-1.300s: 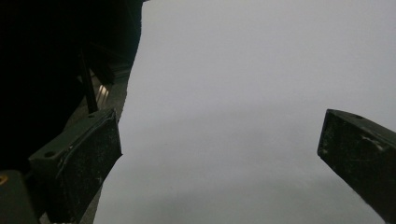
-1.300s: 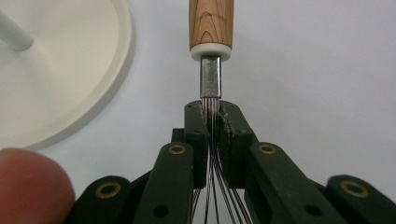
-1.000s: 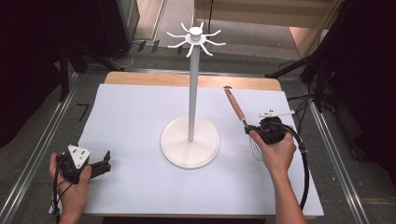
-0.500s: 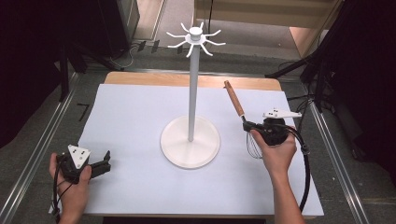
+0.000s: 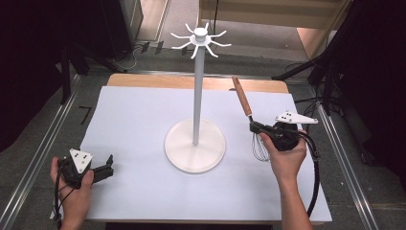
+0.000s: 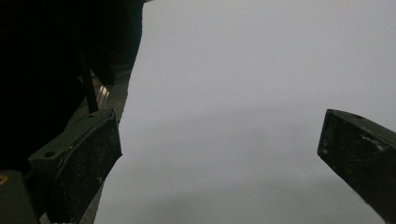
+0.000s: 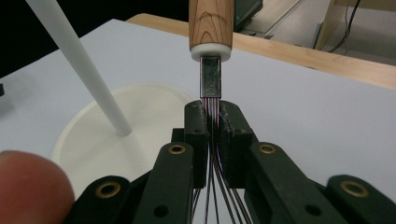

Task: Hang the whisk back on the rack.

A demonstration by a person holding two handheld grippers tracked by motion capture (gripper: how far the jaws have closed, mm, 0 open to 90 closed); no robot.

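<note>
A wide white sheet covers most of the wooden surface (image 5: 191, 82), and near its middle stands the tall white metal rack (image 5: 197, 91), a thin pole rising from a round flat base to a crown of curved hooks. To the right of that base, the right claw (image 5: 254, 126) is clamped tight on the wire whisk with a brown wooden handle (image 5: 242, 98): the right gripper view shows its two black jaws pressed together on the bundle of thin wires (image 7: 213, 122) just below the handle's white collar, with the handle pointing up and away from the claw. In the high view the whisk is lifted clear of the sheet, handle slanting toward the far edge and the wire loops hanging beneath the claw, near the person's hand. At the near left corner of the sheet the left claw (image 5: 108, 165) sits low over the white sheet, its jaws spread wide apart with nothing between them.
</note>
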